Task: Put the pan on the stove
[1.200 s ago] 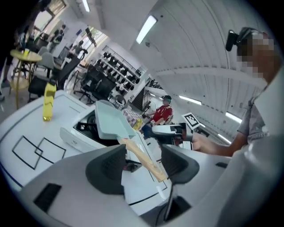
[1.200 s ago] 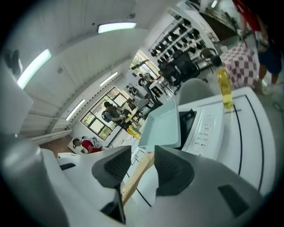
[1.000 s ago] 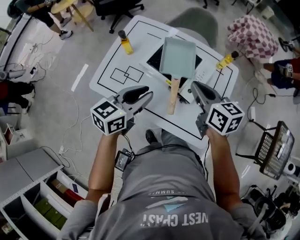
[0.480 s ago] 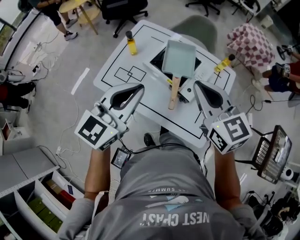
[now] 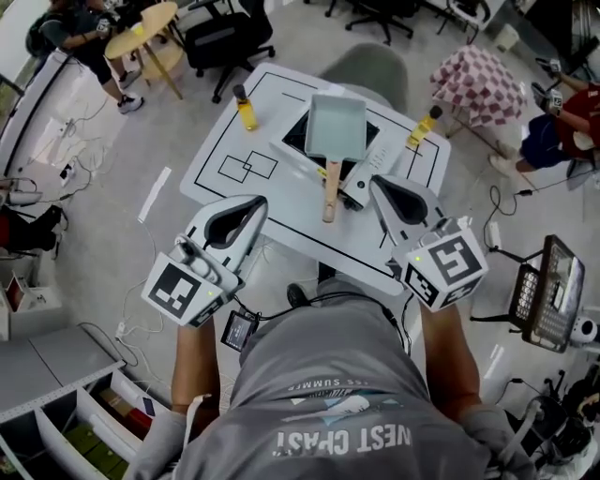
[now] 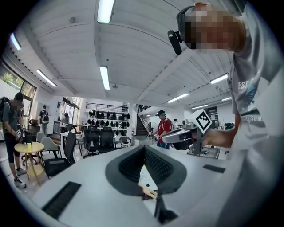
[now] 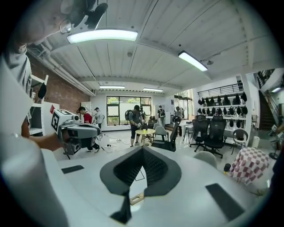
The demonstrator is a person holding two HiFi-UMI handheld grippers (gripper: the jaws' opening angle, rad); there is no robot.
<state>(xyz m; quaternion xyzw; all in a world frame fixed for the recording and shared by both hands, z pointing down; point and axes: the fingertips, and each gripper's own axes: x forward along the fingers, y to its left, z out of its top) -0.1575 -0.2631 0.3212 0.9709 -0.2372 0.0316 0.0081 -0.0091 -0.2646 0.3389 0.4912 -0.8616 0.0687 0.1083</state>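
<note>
A white square table point(image 5: 286, 217) marked with black outlines stands on a pale grey floor point(image 5: 112, 187) strewn with cables. On it a flat black stove top point(image 5: 293, 137) carries the pale teal rectangular pan point(image 5: 336, 127), whose wooden handle point(image 5: 330, 186) points toward the person and reaches out past the stove's near edge. Two small yellow bottles with dark caps stand on the table, one point(image 5: 247, 108) near the far left corner, the other point(image 5: 422, 127) at the right edge. The left gripper point(image 5: 255, 202) hangs over the table's near left edge with its jaws pressed together on nothing; the right gripper point(image 5: 378, 182) hovers just right of the handle, its jaws likewise together and empty. Beyond the table sits a round grey chair point(image 5: 366, 66), with a pink checked cloth point(image 5: 478, 80) to the right, black office chairs point(image 5: 220, 33) and a small round wooden side table point(image 5: 141, 23) to the left. Long strip lights point(image 7: 102, 35) run across the white ceiling, and several people stand about the open room
</note>
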